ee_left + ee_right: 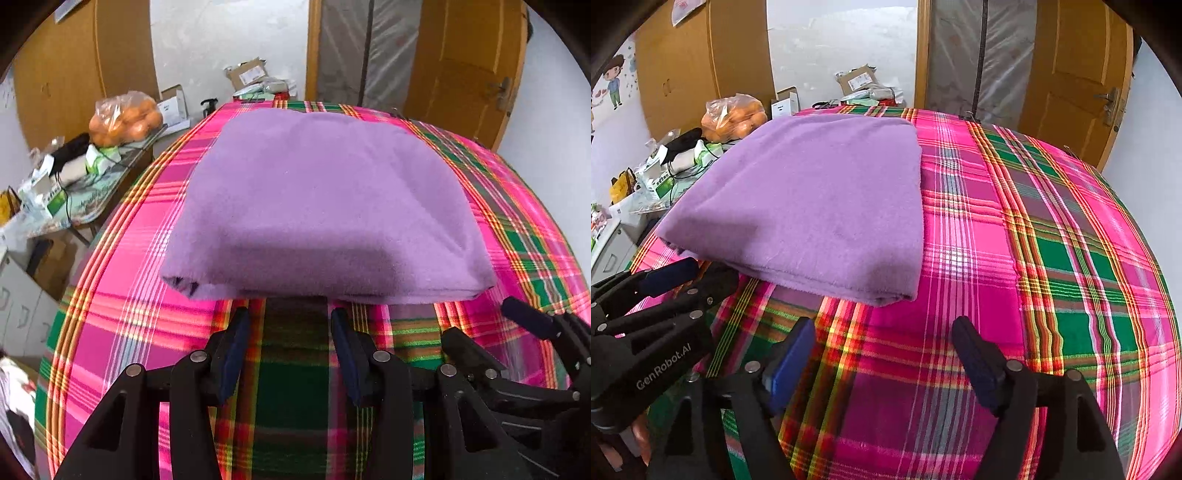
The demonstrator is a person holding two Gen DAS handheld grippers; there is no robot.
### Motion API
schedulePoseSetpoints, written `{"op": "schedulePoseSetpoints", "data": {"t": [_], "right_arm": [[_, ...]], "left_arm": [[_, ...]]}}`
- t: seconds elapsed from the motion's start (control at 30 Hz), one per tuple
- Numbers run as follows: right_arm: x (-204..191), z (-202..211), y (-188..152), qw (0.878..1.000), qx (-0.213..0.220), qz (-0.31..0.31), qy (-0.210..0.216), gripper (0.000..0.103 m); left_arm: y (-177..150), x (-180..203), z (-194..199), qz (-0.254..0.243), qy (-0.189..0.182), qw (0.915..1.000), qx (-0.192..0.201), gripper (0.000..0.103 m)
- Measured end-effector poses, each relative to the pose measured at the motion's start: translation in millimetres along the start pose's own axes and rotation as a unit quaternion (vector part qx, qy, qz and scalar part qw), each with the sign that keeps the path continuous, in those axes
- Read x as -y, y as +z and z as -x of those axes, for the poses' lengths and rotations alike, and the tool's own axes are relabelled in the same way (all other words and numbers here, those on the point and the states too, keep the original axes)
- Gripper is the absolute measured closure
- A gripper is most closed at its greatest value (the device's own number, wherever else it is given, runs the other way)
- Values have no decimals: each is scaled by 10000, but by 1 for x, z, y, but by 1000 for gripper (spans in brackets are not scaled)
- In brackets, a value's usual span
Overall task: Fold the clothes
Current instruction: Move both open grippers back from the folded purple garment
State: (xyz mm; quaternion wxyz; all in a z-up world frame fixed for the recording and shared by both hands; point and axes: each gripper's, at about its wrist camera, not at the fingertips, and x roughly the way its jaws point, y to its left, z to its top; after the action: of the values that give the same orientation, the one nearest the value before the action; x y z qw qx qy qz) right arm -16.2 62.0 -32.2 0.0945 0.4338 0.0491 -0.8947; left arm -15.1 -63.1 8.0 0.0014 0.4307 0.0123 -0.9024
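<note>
A purple fleece garment (325,206) lies folded into a thick rectangle on the pink and green plaid cloth (122,295). My left gripper (290,317) stands open just short of its near edge, nothing between the fingers. The right gripper (487,321) shows at the lower right of the left wrist view. In the right wrist view the purple garment (812,206) lies ahead to the left, and my right gripper (884,328) is open over bare plaid cloth (1034,258), near the fold's near right corner. The left gripper (698,273) sits at the left by the fold's near edge.
A cluttered side table (92,199) stands to the left with a bag of oranges (125,118), boxes and cables. Cardboard boxes (251,74) and packets sit beyond the far edge. A wooden door (1078,74) and a plastic-covered doorway (979,55) are behind.
</note>
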Motion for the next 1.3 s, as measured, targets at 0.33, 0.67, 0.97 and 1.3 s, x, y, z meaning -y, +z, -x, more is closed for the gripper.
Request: {"op": "schedulePoseSetpoints", "data": {"t": [0.33,0.67,0.97,1.3], "right_arm": [[4,-8,8,10000,-18,-54,-16,19],[4,-9,9,10000,-21,-61,-8,18],[11,-9,10,9998,-21,-204,-85,19],[14,-10,8,9996,-34,-227,-155,18]], "left_arm": [[4,3,-5,39,98,9999,93,50],[4,3,-5,65,82,9999,93,49],[4,4,-5,52,71,9999,86,46],[2,11,-5,13,108,9999,81,44]]}}
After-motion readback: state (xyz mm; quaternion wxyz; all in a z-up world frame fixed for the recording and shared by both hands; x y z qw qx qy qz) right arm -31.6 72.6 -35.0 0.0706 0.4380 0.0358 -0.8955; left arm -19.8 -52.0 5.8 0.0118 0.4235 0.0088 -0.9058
